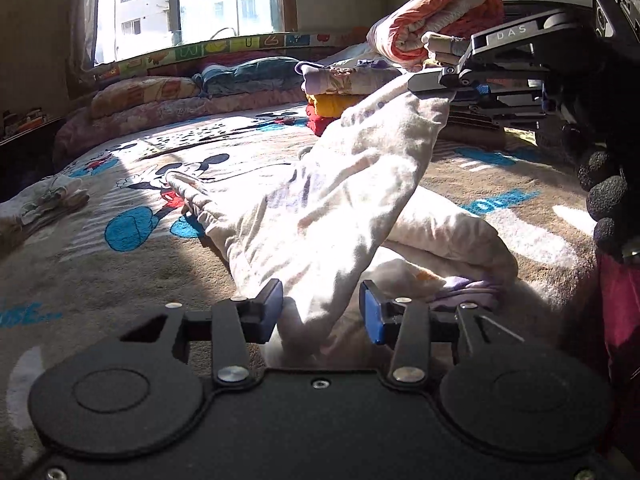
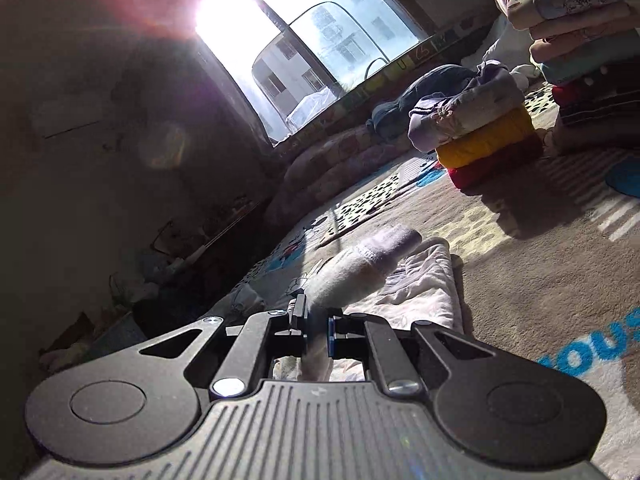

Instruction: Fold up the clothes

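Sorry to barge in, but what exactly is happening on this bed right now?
A person is folding laundry with a handheld gripper in each hand. The right gripper is shut on part of a white garment and holds it up off the cartoon-print blanket. The left gripper is open, its fingers on either side of the garment's lower part. Folded clothes are stacked further back.

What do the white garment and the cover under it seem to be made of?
The white garment looks like soft, matte cotton knit: it hangs in limp creases from the right claw. The cartoon-print blanket looks like plush fleece, with a fuzzy short pile. Both are guesses from appearance.
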Demonstrator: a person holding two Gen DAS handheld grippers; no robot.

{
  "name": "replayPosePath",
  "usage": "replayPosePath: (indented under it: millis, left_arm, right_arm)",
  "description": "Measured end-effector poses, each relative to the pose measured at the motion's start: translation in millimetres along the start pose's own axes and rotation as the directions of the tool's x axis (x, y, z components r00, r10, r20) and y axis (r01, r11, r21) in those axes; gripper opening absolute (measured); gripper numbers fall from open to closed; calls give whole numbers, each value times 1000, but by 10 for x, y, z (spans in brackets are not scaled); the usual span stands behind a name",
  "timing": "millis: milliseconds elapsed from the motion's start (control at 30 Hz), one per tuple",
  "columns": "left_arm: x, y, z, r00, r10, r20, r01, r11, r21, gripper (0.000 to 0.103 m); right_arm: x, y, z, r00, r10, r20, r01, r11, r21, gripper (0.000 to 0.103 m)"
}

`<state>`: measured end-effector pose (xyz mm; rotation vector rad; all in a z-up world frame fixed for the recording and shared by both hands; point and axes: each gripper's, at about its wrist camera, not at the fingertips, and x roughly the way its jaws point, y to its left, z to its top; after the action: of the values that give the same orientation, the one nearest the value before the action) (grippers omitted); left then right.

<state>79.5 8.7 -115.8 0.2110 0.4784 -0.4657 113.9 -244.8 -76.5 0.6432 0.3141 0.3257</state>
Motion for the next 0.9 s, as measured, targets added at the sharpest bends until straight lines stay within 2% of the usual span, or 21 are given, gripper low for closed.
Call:
replayPosePath:
  millis: [233, 500, 567, 633, 733, 800, 833, 900]
  left_arm:
    - [67, -152, -46, 999, -31, -15, 31, 999, 42, 39]
    - [125, -163, -97, 995, -68, -66, 72, 996, 60, 42]
    - [18, -54, -69, 994, -97, -47, 98, 995, 15, 42]
    - [-144, 138, -49, 996, -88, 4, 88, 994, -61, 42]
    - [-296, 430, -43, 997, 6, 81, 10, 981, -192, 38]
    - [-319, 545, -33, 992, 48, 113, -18, 966, -256, 34]
    - [-320, 579, -28, 990, 65, 122, -29, 960, -278, 31]
    - [-265, 519, -23, 991, 72, 110, -40, 964, -264, 29]
  right_arm:
    - [-169, -392, -50, 998, -64, 10, 63, 996, 62, 10]
    - [-178, -680, -201, 995, -96, -11, 97, 992, 86, 10]
    - [-164, -806, -250, 995, -96, -25, 99, 987, 124, 11]
    - [-152, -907, -281, 995, -93, -37, 97, 984, 149, 11]
    - [-129, -937, -268, 996, -75, -40, 80, 985, 156, 11]
    - [-129, -933, -264, 998, -54, -36, 59, 987, 152, 11]
    - [-128, -934, -270, 998, -48, -36, 53, 986, 156, 11]
    - [-131, -938, -286, 999, -37, -37, 42, 985, 166, 11]
